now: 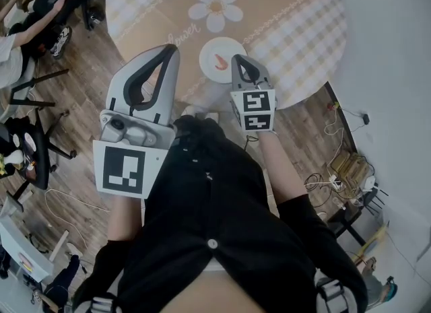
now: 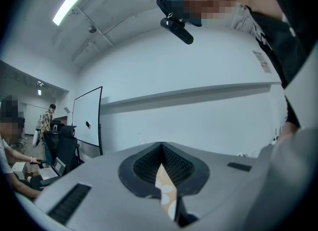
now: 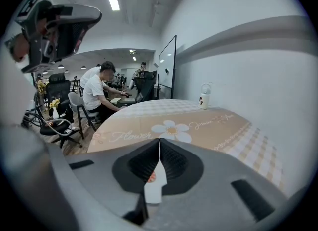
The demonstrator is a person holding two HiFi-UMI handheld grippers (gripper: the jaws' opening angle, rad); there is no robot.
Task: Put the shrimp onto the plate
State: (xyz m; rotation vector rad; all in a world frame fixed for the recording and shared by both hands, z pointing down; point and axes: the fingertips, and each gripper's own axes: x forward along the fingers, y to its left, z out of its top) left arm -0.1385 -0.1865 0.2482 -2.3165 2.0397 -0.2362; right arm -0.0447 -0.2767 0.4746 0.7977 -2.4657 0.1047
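A small orange shrimp (image 1: pixel 219 61) lies on a white plate (image 1: pixel 210 49) near the front edge of the round table (image 1: pixel 296 29), which has a flower-print cloth. My right gripper (image 1: pixel 237 59) is shut and empty, with its tips just right of the plate. In the right gripper view, the plate (image 3: pixel 155 191) and a bit of the shrimp (image 3: pixel 151 177) show through the gap below the closed tips (image 3: pixel 159 140). My left gripper (image 1: pixel 173 49) is held left of the plate, tilted up toward the wall. It is shut (image 2: pixel 161 145) with nothing in it.
A small white cup (image 3: pixel 204 97) stands at the table's far edge. People sit at desks with chairs (image 1: pixel 27 96) to the left. Cables and a rack (image 1: pixel 343 170) lie on the wooden floor at the right. A whiteboard (image 3: pixel 167 66) stands beyond the table.
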